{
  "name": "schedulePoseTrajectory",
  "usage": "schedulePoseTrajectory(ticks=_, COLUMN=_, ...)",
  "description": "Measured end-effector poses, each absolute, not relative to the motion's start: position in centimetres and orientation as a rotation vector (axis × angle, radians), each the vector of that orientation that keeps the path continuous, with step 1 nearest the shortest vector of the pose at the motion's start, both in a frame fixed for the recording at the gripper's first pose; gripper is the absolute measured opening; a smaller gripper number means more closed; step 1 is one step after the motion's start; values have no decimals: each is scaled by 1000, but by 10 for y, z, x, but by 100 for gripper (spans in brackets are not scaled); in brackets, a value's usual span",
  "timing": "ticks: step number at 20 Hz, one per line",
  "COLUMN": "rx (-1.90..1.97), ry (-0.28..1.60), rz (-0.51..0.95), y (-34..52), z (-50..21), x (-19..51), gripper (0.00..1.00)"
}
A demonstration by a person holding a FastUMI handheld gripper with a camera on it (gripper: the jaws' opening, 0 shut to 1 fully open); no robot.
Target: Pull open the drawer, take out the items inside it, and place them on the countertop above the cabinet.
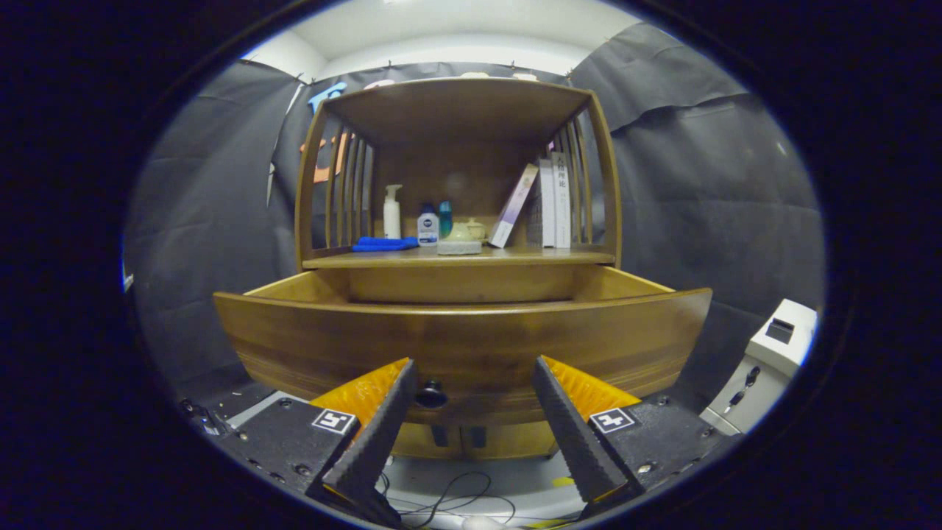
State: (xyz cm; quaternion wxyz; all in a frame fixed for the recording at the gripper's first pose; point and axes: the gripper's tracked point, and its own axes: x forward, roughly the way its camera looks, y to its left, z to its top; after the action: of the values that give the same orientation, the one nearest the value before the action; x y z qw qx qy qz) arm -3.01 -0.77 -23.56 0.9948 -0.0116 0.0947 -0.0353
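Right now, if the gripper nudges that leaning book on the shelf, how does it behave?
The leaning book looks stiff and thin. It rests tilted against the upright books, so a push would likely topple or slide it. The gripper is open at the drawer front.

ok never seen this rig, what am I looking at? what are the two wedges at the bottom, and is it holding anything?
One fisheye camera rides on a handheld two-finger gripper and looks forward along its fingers: those are the wedges. They stand open, holding nothing. Just ahead is a wooden cabinet's drawer, pulled out; its dark knob sits beside one finger. The inside of the drawer is hidden by its front. On the countertop above stand bottles, a blue cloth, a small dish set and books.
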Motion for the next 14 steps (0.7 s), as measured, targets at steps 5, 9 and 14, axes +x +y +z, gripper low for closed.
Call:
schedulePoseTrajectory(ticks=5, rx=-32, ry=225, rz=-74, y=-3, z=-249, x=-18, gripper=100)
schedulePoseTrajectory(ticks=9, rx=-17, ry=236, rz=-88, y=-5, z=-251, x=-13, gripper=100)
schedulePoseTrajectory(ticks=14, rx=-18, ry=235, rz=-88, y=-5, z=-251, x=-11, gripper=100)
